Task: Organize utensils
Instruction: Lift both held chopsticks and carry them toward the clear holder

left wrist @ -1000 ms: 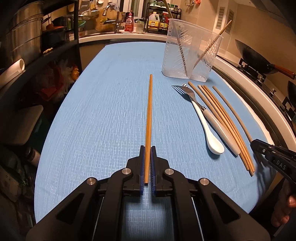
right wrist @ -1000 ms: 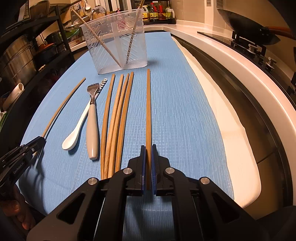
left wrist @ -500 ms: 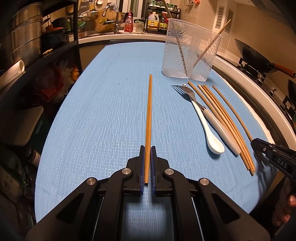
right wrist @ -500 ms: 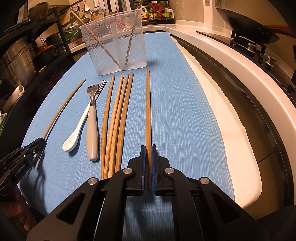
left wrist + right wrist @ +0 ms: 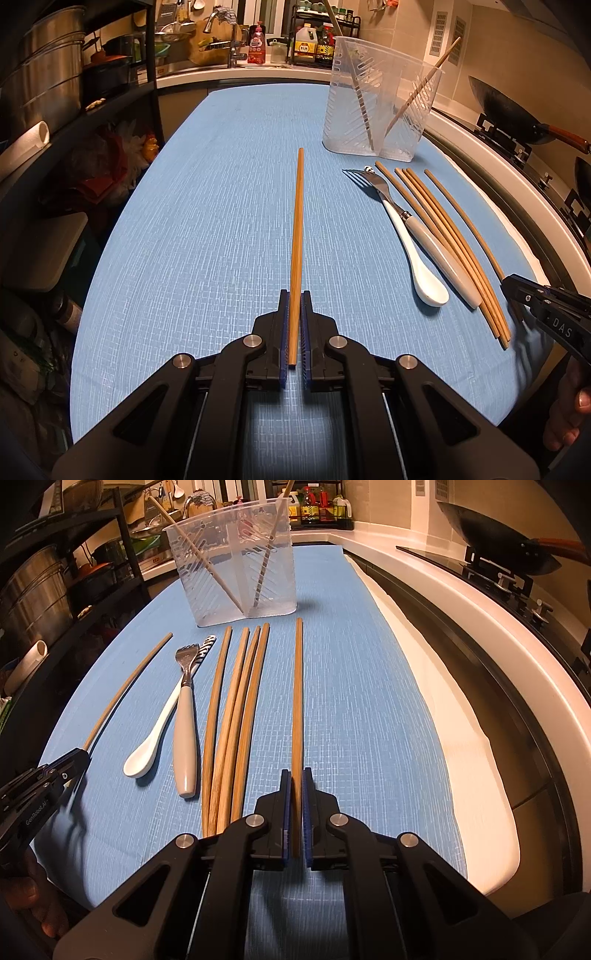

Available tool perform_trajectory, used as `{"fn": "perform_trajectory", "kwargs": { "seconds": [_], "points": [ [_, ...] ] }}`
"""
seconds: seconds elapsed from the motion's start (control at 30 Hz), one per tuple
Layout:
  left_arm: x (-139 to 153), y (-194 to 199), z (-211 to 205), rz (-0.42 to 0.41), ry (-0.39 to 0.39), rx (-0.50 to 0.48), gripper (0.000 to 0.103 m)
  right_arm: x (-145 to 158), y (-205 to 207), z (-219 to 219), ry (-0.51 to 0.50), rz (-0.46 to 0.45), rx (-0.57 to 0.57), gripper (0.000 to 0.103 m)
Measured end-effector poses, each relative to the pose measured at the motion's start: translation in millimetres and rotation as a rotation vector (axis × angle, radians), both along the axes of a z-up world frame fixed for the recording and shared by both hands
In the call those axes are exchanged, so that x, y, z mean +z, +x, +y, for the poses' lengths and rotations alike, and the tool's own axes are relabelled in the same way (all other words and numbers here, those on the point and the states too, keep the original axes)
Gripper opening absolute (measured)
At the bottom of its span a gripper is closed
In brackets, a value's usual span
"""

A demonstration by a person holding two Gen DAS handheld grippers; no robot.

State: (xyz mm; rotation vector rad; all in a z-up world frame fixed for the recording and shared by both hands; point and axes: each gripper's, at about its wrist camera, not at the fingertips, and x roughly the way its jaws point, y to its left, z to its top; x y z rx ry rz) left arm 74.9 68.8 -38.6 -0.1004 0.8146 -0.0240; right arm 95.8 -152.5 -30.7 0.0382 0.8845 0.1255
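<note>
Clear plastic utensil holder (image 5: 231, 565) stands upright at twelve o'clock, two sticks leaning inside. Before it lie a white spoon (image 5: 147, 753), a white-handled fork (image 5: 184, 716), four loose wooden chopsticks (image 5: 236, 716) and two clamped single chopsticks (image 5: 296, 251) (image 5: 297, 720).

No visible change since earlier frames; nothing shifted anywhere.

Right gripper (image 5: 294, 812) clamped on the near end of one wooden chopstick (image 5: 297, 701), which runs straight ahead from the pads over the blue mat (image 5: 369, 701). Left of the fingers — four loose chopsticks (image 5: 236, 720), then a white-handled fork (image 5: 184, 731) and a white spoon (image 5: 147, 753). Beyond the fingertips, a clear holder (image 5: 232, 565) with two sticks leaning inside; far left, the left gripper (image 5: 79, 760) at another chopstick's (image 5: 125, 686) near end — grip unclear.
</note>
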Motion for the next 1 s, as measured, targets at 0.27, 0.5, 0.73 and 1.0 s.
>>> {"fn": "perform_trajectory", "kwargs": {
  "seconds": [0.27,0.5,0.73,1.0],
  "points": [
    [0,0,-1,0.000,0.000,0.000,0.006,0,0,0,0.003,0.000,-0.001,0.006],
    [2,-2,0,-0.013,-0.004,0.004,0.006,14,-5,-2,-0.003,-0.074,-0.017,0.006],
    [27,-13,3,-0.126,-0.002,0.015,0.006,37,-16,-4,-0.014,-0.198,-0.020,0.006],
    [57,-28,1,-0.252,0.030,0.008,0.006,64,-29,-7,-0.020,-0.324,-0.018,0.006]
  ]
}}
